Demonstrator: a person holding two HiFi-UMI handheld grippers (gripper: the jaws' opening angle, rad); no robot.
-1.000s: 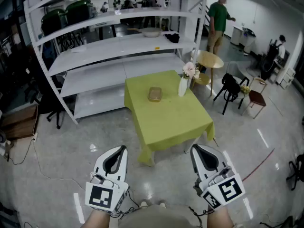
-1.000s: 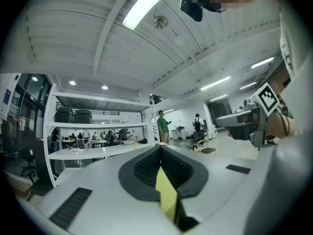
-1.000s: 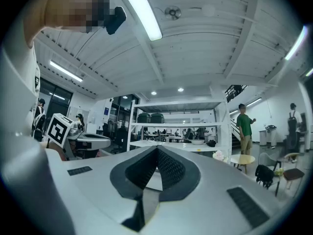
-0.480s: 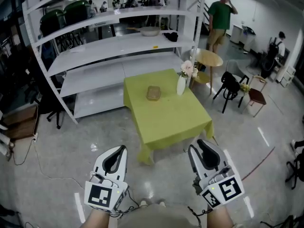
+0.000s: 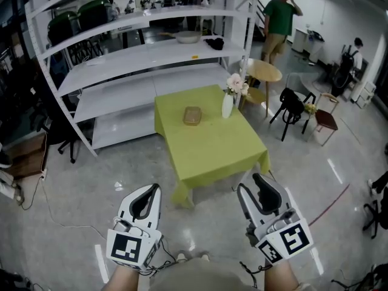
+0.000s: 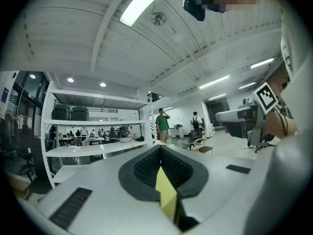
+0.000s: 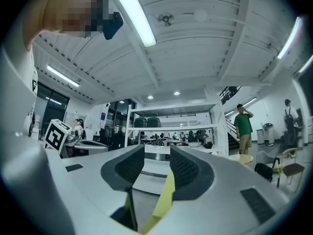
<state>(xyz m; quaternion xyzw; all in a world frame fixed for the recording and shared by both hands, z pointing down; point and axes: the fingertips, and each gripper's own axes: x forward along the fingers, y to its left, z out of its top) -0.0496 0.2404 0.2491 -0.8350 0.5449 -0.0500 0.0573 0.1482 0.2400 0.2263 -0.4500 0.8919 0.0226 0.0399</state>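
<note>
You hold both tools low in front of you, over the bare floor [image 5: 73, 180], well apart from anything to grasp. Your left tool [image 5: 151, 190] is pressed together: in the left gripper view its two ribbed pads meet in one seam with nothing between them. Your right tool [image 5: 251, 183] is spread, and the right gripper view shows a clear gap between its pads, empty, with only the room beyond.

The nearest things are ahead of you on the square worktop [image 5: 209, 147] under its yellow-green cloth. A small brown box [image 5: 192, 115] lies flat near the far middle. A slim white vase [image 5: 227, 105] stands upright just to its right, close to the far right corner, with pale flowers [image 5: 235, 83] in it. The two are near each other but not touching.

The box looks light and stiff. A grip across its shorter sides should suit it, though its material is too small to tell from here.

The vase is likely smooth, slippery and breakable, and the flowers make it top-heavy. Its body, below the neck, is the safer place to hold, with gentle pressure.

The cloth is soft and hangs loose over the edges, so anything dragged across it may pull it along.
</note>
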